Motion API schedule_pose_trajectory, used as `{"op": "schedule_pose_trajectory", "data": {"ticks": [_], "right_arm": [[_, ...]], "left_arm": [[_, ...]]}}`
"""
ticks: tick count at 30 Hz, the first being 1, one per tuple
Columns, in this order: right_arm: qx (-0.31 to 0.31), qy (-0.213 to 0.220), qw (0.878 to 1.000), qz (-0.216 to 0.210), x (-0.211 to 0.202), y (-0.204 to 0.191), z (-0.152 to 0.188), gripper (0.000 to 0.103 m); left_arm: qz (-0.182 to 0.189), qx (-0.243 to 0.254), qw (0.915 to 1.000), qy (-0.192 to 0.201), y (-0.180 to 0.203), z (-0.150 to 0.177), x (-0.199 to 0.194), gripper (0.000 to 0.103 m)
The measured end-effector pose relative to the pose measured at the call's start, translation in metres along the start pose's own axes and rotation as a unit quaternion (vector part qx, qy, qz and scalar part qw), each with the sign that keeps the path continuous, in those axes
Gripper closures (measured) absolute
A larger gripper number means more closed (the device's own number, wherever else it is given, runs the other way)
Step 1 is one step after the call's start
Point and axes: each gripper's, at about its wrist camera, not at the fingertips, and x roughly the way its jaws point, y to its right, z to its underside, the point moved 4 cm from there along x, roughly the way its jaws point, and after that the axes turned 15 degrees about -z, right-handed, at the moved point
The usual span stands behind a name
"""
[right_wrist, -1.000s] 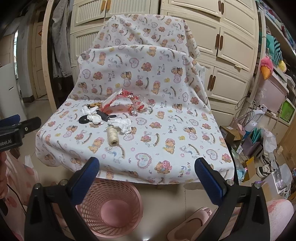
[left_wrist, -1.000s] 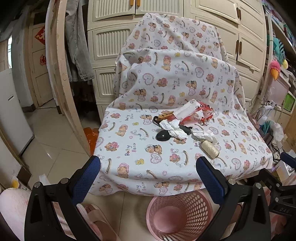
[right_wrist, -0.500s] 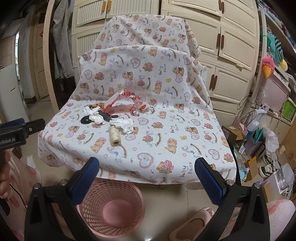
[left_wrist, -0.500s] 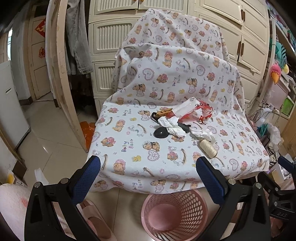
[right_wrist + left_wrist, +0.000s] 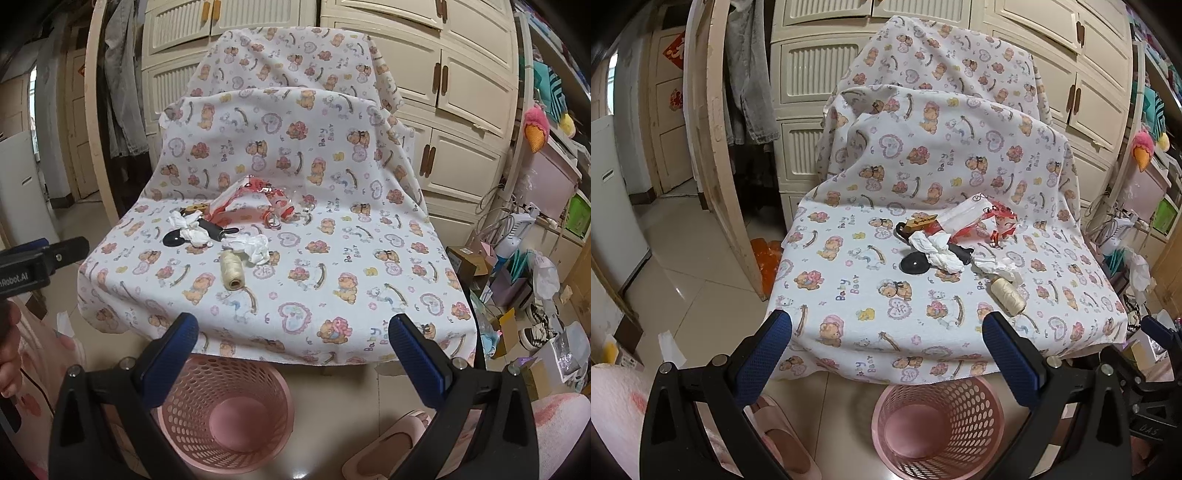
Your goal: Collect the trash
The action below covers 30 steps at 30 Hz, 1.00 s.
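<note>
A pile of items lies on a table draped with a bear-print cloth (image 5: 871, 295) (image 5: 332, 280). It holds a crumpled white tissue (image 5: 936, 251) (image 5: 192, 230), a second tissue (image 5: 995, 267) (image 5: 255, 247), a red-and-white plastic bag (image 5: 979, 218) (image 5: 258, 199), a black round object (image 5: 915, 264) (image 5: 173, 240) and a cream thread spool (image 5: 1006, 295) (image 5: 232, 273). An empty pink mesh basket (image 5: 938, 424) (image 5: 225, 413) stands on the floor below the table's front edge. My left gripper (image 5: 886, 332) and right gripper (image 5: 291, 332) are open, empty, short of the table.
Cream cabinets (image 5: 461, 92) stand behind the table. A wooden door frame (image 5: 716, 147) and hanging clothes are at the left. Boxes, bags and shoes (image 5: 524, 295) crowd the floor at the right. Pink slippers (image 5: 388, 443) lie near the basket.
Both grippers have pulled back and risen a little; the table and basket sit lower and farther in both views. Both stay open. The pile has not moved.
</note>
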Motion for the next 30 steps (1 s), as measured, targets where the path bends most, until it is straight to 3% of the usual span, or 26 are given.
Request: {"op": "schedule_pose_trajectory", "data": {"ticks": [18, 23, 30], "right_arm": [[0.004, 0.003, 1.0, -0.025, -0.006, -0.004, 0.001, 0.003], [-0.004, 0.015, 1.0, -0.009, -0.012, 0.001, -0.004, 0.01], [0.003, 0.002, 0.998, -0.066, -0.006, 0.001, -0.022, 0.023]], "left_arm": [[0.003, -0.006, 1.0, -0.007, -0.005, 0.0, 0.0, 0.001], [0.007, 0.0, 0.9999, -0.014, -0.003, 0.0, 0.001, 0.001], [0.011, -0.006, 0.9999, -0.006, -0.001, -0.013, 0.006, 0.001]]}}
